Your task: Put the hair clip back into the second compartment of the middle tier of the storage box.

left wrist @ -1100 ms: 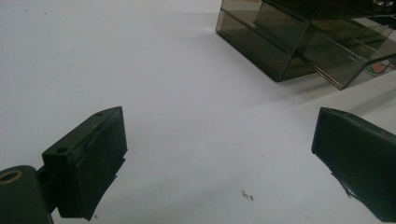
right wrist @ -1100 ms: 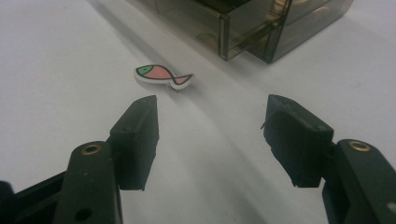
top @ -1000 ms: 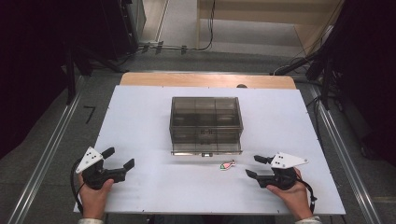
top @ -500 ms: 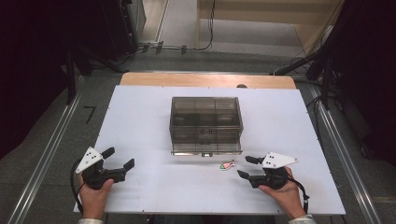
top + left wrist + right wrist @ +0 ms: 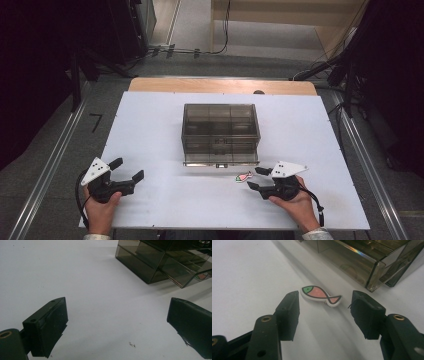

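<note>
Right hand-held gripper (image 5: 254, 178) sits low over the white surface (image 5: 165, 125), hand (image 5: 295, 202) wrapped around it from behind, wrist coming in from the near edge, jaws pointing left toward the middle. Its jaws have just been closing in and are about half open now, with nothing pinched. The little fish-shaped piece (image 5: 321, 295), pink with a green head, lies flat on the surface just ahead of the fingertips, roughly lined up with the gap between them but not touching either pad. Just past the fish is the smoky clear box (image 5: 362, 262), its near corner close by.

Left hand-held gripper (image 5: 126, 170) rests on the surface way off to the other side, hand (image 5: 102, 210) gripping from below, jaws spread wide and empty, angled toward the box, which sits ahead and to its right.
</note>
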Motion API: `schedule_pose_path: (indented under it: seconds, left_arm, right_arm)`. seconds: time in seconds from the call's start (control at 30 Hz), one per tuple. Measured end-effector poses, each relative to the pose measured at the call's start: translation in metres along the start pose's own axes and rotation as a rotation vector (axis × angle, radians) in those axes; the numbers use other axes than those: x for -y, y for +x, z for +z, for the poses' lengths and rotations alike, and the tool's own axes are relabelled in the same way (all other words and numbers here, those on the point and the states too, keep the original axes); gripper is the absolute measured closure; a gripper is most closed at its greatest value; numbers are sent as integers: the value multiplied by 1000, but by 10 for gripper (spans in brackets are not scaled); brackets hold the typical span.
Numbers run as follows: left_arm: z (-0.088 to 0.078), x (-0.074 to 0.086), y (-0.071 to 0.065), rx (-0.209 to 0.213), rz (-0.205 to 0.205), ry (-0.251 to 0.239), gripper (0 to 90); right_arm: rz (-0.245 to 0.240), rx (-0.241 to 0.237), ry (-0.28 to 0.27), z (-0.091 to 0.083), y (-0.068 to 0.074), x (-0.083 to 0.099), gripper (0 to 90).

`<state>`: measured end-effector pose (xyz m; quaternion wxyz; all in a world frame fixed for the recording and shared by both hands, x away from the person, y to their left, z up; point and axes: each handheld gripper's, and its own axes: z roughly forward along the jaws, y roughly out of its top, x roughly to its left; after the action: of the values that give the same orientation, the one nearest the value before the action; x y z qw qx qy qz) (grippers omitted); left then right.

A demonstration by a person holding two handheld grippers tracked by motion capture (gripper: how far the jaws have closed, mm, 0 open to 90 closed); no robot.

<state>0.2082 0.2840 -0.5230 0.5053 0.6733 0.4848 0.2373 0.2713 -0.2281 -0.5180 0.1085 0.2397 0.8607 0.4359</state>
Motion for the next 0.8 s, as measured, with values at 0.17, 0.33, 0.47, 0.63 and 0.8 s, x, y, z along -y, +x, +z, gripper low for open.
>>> schedule_pose_path:
  seconds: [0.17,0.33,0.47,0.63,0.8]
  left_arm:
    - [0,0,0,1,-1,1,38]
    - [0,0,0,2,-2,1,38]
    - [0,0,0,2,-1,1,38]
    - [0,0,0,2,-2,2,38]
    - [0,0,0,0,-1,2,38]
  right_arm:
    - [-5,-6,14,4,0,-2,391]
    - [-11,-8,35,8,0,-5,392]
    - [-17,-12,59,12,0,-7,392]
    - [-16,-20,75,15,-1,-9,392]
    - [-17,-29,95,18,-1,-11,388]
